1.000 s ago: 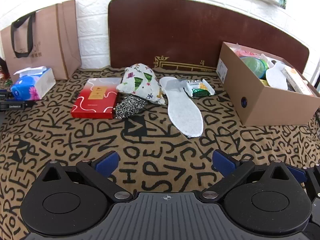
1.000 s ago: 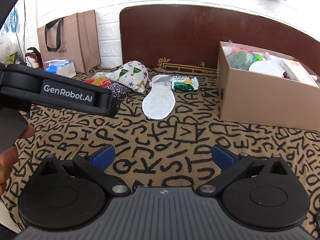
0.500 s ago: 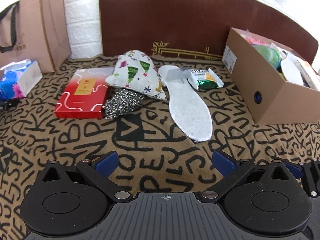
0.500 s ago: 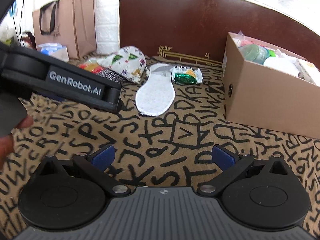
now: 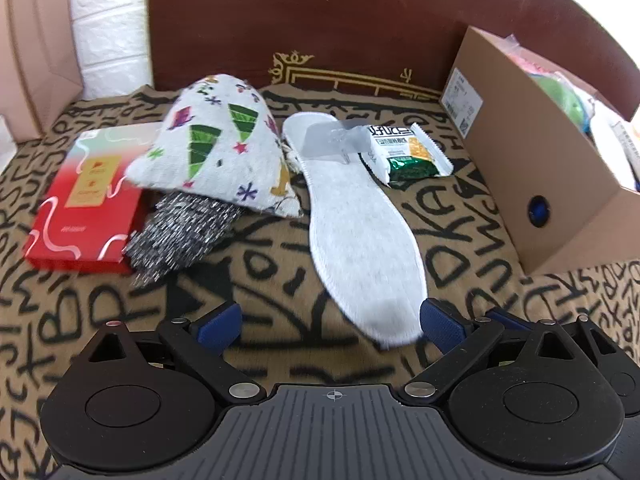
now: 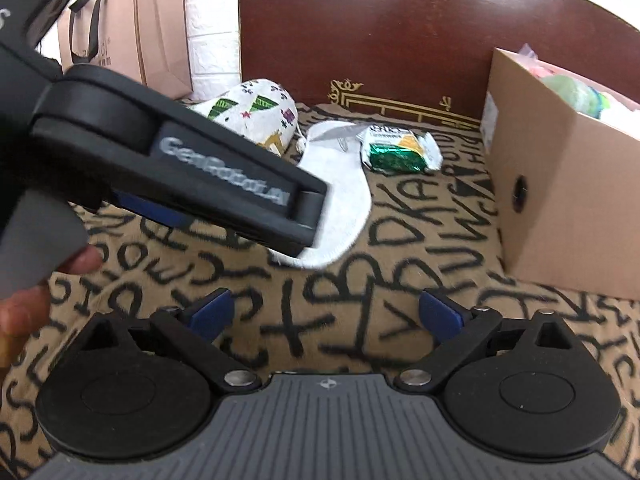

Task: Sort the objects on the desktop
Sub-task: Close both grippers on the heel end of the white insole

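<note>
A white insole (image 5: pixel 356 236) lies on the lettered cloth, its near tip just ahead of my open, empty left gripper (image 5: pixel 330 322). Left of it lie a white patterned pouch (image 5: pixel 218 160), a steel scourer (image 5: pixel 184 232) and a red box (image 5: pixel 86 200). A green-and-white snack packet (image 5: pixel 404 152) rests by the insole's far end. My right gripper (image 6: pixel 324 316) is open and empty over bare cloth. In its view the left gripper's body (image 6: pixel 176 164) covers part of the insole (image 6: pixel 340 216); the packet (image 6: pixel 400 152) and pouch (image 6: pixel 256 116) show behind.
An open cardboard box (image 5: pixel 532 168) holding several items stands at the right, also in the right wrist view (image 6: pixel 560 200). A dark headboard (image 5: pixel 320 32) closes the back. A paper bag (image 6: pixel 128 40) stands at the back left.
Both grippers have moved forward toward the objects. The left gripper now reaches the insole's near tip and crosses the right wrist view. Both stay open.
</note>
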The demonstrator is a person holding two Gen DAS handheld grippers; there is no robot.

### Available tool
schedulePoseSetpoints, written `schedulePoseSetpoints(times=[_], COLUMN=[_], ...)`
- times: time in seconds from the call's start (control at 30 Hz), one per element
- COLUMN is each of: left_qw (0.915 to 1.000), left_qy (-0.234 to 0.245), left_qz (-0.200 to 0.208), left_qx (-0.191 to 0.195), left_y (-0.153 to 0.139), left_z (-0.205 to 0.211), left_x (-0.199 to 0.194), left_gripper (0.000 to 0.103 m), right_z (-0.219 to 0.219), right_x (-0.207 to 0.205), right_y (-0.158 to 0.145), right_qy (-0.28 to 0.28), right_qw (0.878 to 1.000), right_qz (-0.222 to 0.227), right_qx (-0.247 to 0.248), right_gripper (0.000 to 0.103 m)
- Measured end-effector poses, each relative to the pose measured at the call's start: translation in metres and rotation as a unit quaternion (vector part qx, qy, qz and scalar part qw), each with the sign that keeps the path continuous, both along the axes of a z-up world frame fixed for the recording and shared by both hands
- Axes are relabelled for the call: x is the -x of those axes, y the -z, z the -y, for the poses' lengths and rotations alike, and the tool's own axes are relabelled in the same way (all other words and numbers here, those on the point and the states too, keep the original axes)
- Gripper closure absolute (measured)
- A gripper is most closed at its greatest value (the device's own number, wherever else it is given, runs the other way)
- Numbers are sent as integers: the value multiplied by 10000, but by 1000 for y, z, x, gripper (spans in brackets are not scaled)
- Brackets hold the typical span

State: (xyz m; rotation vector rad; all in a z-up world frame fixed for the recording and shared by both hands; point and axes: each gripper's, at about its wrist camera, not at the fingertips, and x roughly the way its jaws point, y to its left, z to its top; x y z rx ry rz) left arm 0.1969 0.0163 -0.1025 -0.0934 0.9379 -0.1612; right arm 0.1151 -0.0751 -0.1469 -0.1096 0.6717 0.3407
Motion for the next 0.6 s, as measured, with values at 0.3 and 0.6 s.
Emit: schedulePoseSetpoints(times=[0.3, 0.6], left_qw=[9995, 9992], left_qy=[52, 97], left_qz=[51, 108], left_qx=[-320, -371], left_y=[8, 2], left_z=[13, 11], left_x=[-39, -38], left_gripper=[5, 26], right_z=[-7, -12], right_x=[-35, -38], right_y=[1, 1], right_qy=[-112, -279], right_qw=[9998, 9993], right_qz=[34, 118], right_qx=[-170, -219], right_gripper=[11, 31])
